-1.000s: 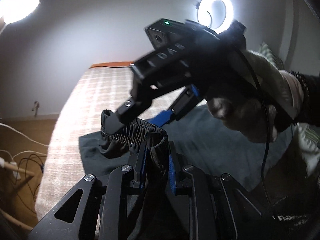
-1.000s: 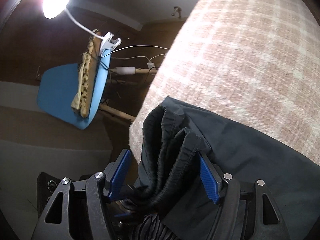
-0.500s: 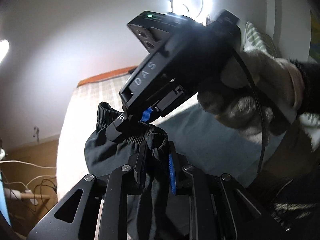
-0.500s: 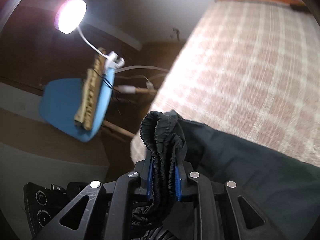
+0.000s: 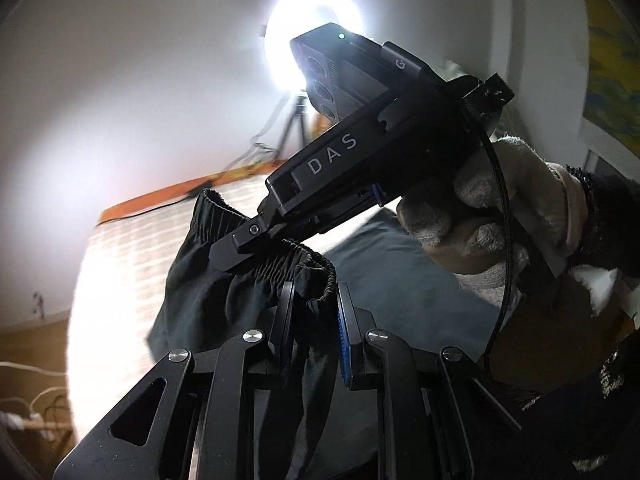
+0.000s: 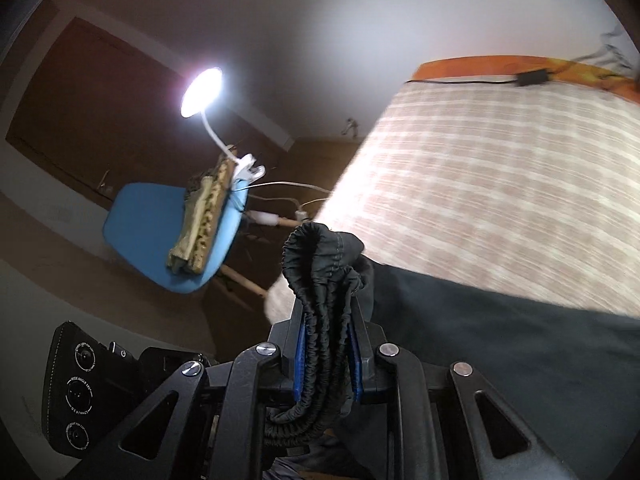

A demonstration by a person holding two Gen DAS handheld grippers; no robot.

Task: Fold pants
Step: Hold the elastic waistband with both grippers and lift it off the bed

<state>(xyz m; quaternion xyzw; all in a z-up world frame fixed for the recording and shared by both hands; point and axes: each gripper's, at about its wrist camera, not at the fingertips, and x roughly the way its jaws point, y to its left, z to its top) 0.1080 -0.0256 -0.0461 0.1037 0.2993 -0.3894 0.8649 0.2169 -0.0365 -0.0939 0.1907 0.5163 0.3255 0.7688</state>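
Dark pants [image 5: 224,300] hang lifted by their elastic waistband above a checked bed [image 5: 128,248]. My left gripper [image 5: 314,300] is shut on a bunched part of the waistband [image 5: 316,276]. My right gripper [image 5: 236,250] is shut on the same waistband just to the left, held by a gloved hand [image 5: 480,216]. In the right wrist view my right gripper [image 6: 326,308] pinches several folds of waistband [image 6: 320,256] between blue pads, and the pants [image 6: 500,344] trail down to the right over the bed [image 6: 500,184].
A ring light [image 5: 312,52] on a tripod glares behind the bed. A blue chair [image 6: 160,240] with a clip lamp [image 6: 202,92] and folded cloth stands left of the bed. Cables [image 6: 288,196] lie on the floor there. An orange bed edge [image 6: 500,66] runs along the far side.
My right gripper closed on the waistband. Both grippers then lifted the waistband higher off the bed; the views tilted upward.
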